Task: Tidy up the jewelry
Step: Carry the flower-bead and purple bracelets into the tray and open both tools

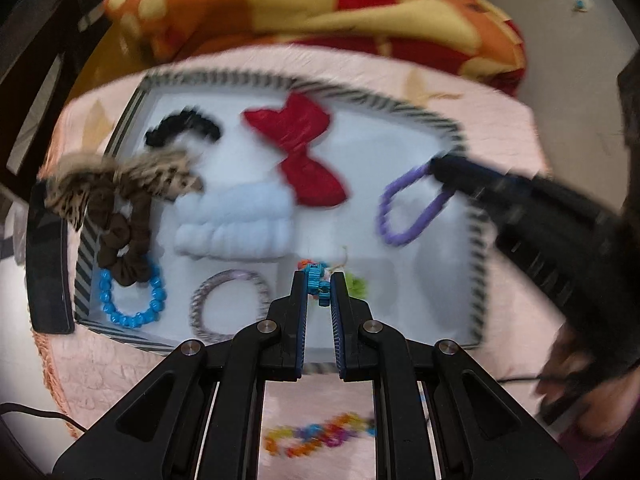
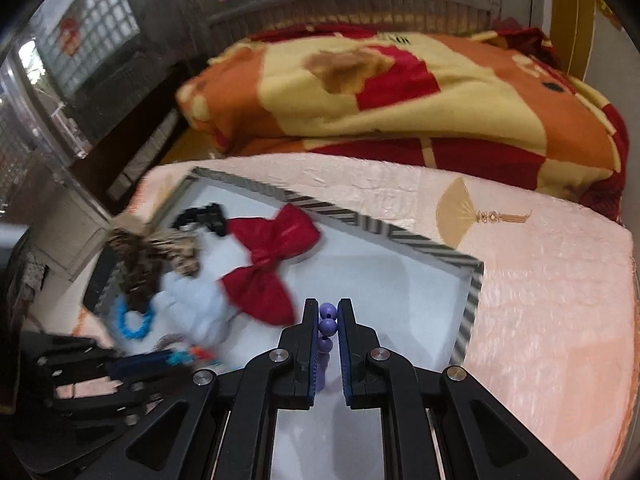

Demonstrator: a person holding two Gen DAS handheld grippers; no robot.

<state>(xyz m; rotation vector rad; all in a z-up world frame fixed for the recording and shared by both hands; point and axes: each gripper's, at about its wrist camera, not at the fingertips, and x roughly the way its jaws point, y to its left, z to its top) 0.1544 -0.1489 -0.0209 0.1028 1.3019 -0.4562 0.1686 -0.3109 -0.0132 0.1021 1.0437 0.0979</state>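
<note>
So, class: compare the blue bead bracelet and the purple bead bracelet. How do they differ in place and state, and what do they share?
The blue bead bracelet lies flat in the striped-rim tray, near its corner; the purple bead bracelet hangs above the tray floor. The blue one is free of any gripper, partly under a brown scrunchie; the purple one is clamped in the right gripper. The blue loop looks round; the purple is stretched long. Both are loops of round beads.

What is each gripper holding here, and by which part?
Left gripper: a turquoise bead piece, pinched mid-length. Right gripper: the purple bead bracelet, pinched at one side of its loop.
</note>
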